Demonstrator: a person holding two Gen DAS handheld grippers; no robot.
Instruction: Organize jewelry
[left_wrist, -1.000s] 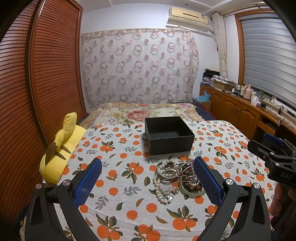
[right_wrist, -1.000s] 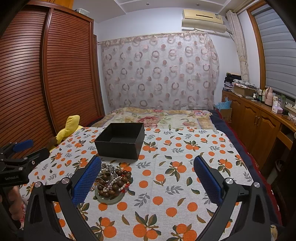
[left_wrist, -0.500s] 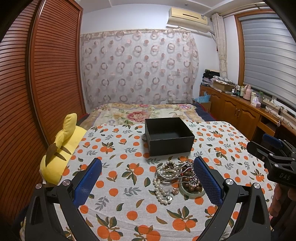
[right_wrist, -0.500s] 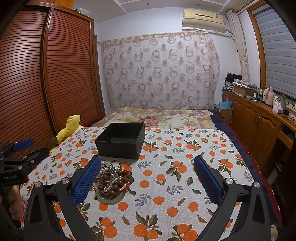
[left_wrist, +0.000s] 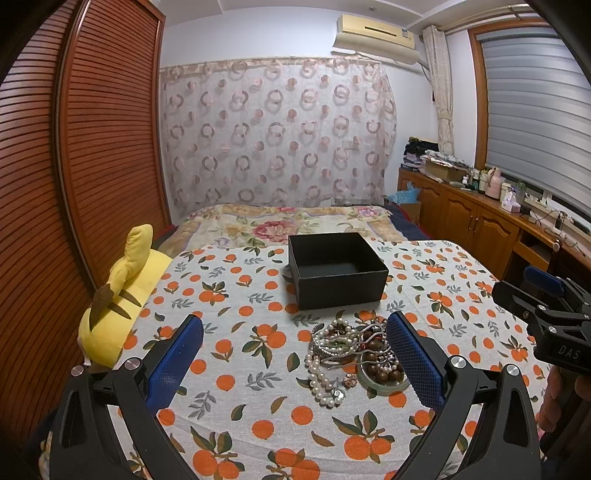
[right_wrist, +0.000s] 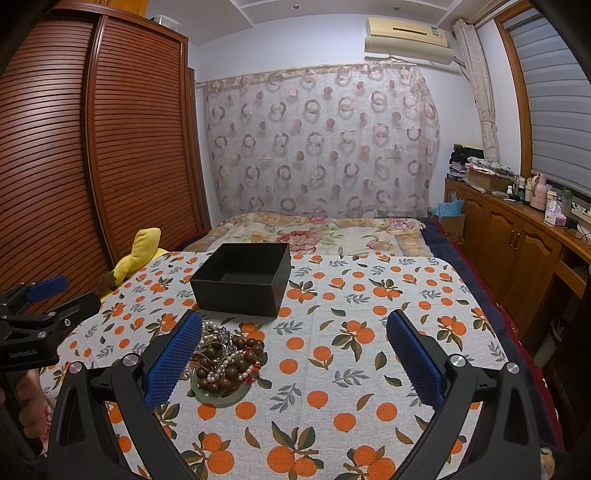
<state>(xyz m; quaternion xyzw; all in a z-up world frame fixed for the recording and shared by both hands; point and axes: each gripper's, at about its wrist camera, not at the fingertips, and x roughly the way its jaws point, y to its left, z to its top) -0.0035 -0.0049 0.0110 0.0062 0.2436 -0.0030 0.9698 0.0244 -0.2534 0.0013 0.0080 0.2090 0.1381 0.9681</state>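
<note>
We hold two tools above the desk, both spread wide with nothing between the pads; the left tool hangs over the near middle of the orange-print cloth, the right tool over the near right part of it, and each shows at the edge of the other's view.

The relation that matters, as we judge it: the jewelry pile lies ahead and to the right of the left tool's centre, just inside its right pad; from the right tool the same pile lies to the left, partly hidden behind its left pad; so both tools are near it and neither is centred on it; we cannot say which is nearer. The pile has no clear long axis; a pearl strand trails from it toward the near edge, and that loose end looks the easiest to take hold of.

Just beyond the pile, apart from it, stands the black box, open-topped and, as far as we see, holding nothing yet; none of the sorting appears done.

Counted: two tools, one box, one pile resting partly on one pale green dish; the pieces are too tangled to number, though we make out pearl strands, brown wooden beads and silvery bangles. One yellow plush toy lies at the far left edge.
</note>
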